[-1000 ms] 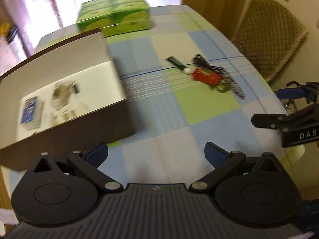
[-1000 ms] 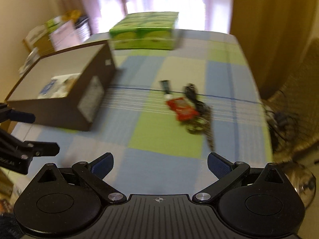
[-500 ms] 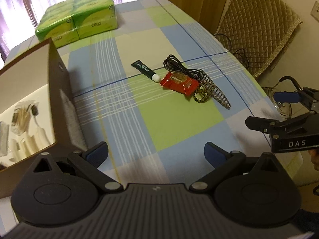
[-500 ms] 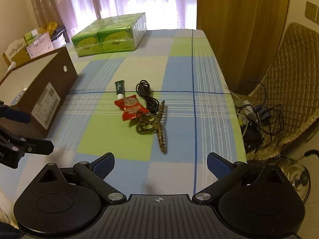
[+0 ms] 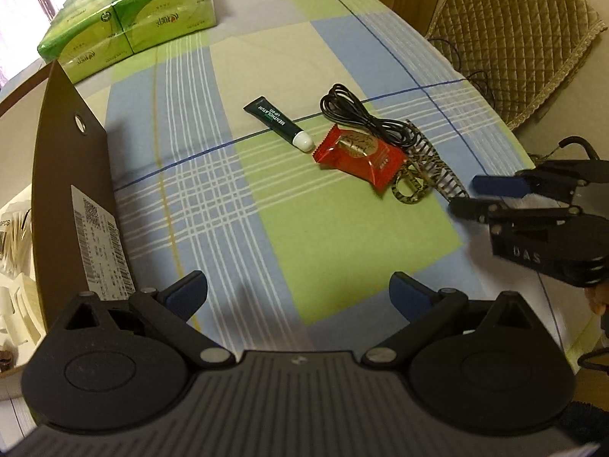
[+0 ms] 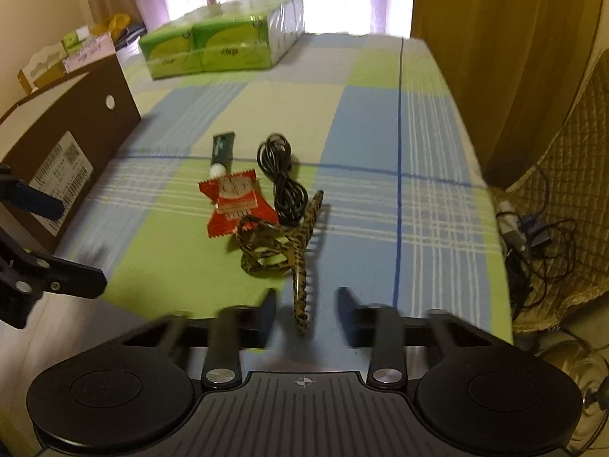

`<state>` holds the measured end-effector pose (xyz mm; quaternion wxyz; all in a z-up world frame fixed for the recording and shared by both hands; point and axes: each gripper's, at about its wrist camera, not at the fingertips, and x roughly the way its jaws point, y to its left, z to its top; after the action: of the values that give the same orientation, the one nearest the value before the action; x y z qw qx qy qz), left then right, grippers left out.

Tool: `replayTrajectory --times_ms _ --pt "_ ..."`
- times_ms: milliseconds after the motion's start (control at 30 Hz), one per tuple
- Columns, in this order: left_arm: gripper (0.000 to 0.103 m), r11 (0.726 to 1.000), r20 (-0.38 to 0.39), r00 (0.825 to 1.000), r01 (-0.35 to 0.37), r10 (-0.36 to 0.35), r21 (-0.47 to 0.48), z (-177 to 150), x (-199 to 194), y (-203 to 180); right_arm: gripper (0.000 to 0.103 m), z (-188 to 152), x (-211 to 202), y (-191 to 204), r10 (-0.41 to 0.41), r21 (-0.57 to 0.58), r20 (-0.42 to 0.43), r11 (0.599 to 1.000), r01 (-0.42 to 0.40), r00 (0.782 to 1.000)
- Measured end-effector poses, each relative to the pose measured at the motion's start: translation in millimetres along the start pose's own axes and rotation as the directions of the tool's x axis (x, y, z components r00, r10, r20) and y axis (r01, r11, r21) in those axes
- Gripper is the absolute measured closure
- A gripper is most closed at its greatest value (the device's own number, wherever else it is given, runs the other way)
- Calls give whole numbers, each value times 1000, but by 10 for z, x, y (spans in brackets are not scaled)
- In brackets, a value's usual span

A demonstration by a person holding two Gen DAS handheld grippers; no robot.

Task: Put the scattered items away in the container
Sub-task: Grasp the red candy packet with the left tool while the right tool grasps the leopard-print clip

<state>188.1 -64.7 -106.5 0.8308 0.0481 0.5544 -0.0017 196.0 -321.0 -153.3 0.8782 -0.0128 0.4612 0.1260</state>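
Your right gripper (image 6: 304, 314) has dropped to the desk (image 6: 380, 122), fingers narrowed yet not clenched, clip (image 6: 289, 243) tip between them; left gripper (image 5: 298, 291) released, box (image 5: 72, 190) beside its left finger; squeeze next.

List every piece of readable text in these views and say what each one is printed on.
"MENTHOLATUM LIP GEL" – on the dark green tube.
"DAS" – on the body of the right gripper.
Green tissue packs: logos and print visible, too distorted to read.
Red candy wrapper: gold print, too small to read.
White shipping label on the brown cardboard box: barcodes and fine print, unreadable.
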Motion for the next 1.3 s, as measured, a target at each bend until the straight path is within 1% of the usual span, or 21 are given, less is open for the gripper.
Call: replayTrajectory --times_ms 67,167,267,433,600,667,767,900,933,967,1000,1033,1100,1200,1300 --pt "3 1000 -8 1000 -1 1 4 18 31 8 91 -12 23 -36 0 15 -2 1000 0 1000" --pt "4 1000 -15 1000 5 -5 9 47 66 12 94 -61 -28 -64 -12 24 -7 1000 13 1000" --pt "4 1000 -15 1000 10 -10 12 93 111 -2 95 -147 -116 -106 -53 45 -20 998 54 998" --pt "7 999 -2 999 33 -33 7 238 208 -72 95 -277 -278 -328 -126 166 -31 978 129 992" --pt "10 998 33 998 62 -61 -13 499 294 -193 95 -263 -327 -547 -162 257 -25 953 163 986" --pt "16 997 51 996 70 -69 -33 613 331 -236 94 -234 -313 -600 -166 272 -22 948 166 986" --pt "21 993 75 994 83 -78 -78 772 395 -272 94 -190 -278 -636 -161 272 -19 949 160 987" --pt "25 991 84 995 64 -54 -121 899 529 -300 94 -178 -255 -651 -155 261 -13 953 153 988" --pt "32 990 77 996 60 -50 -126 909 572 -301 94 -180 -253 -651 -153 259 -10 954 150 988" --pt "43 990 65 997 58 -50 -130 913 620 -296 95 -180 -252 -651 -150 256 -8 955 147 989" --pt "48 989 50 997 59 -52 -136 906 669 -286 95 -182 -251 -654 -148 254 -6 956 144 989" --pt "50 987 39 997 65 -60 -145 883 702 -266 94 -184 -248 -656 -144 253 -5 957 141 990" --pt "51 984 43 996 83 -78 -155 818 703 -215 94 -182 -247 -667 -136 248 -5 959 133 991" --pt "59 988 50 996 85 -79 -132 725 642 -137 95 -196 -251 -675 -116 229 0 967 112 993" --pt "61 990 36 995 93 -90 -106 590 567 -46 95 -214 -258 -666 -94 211 3 973 91 996"
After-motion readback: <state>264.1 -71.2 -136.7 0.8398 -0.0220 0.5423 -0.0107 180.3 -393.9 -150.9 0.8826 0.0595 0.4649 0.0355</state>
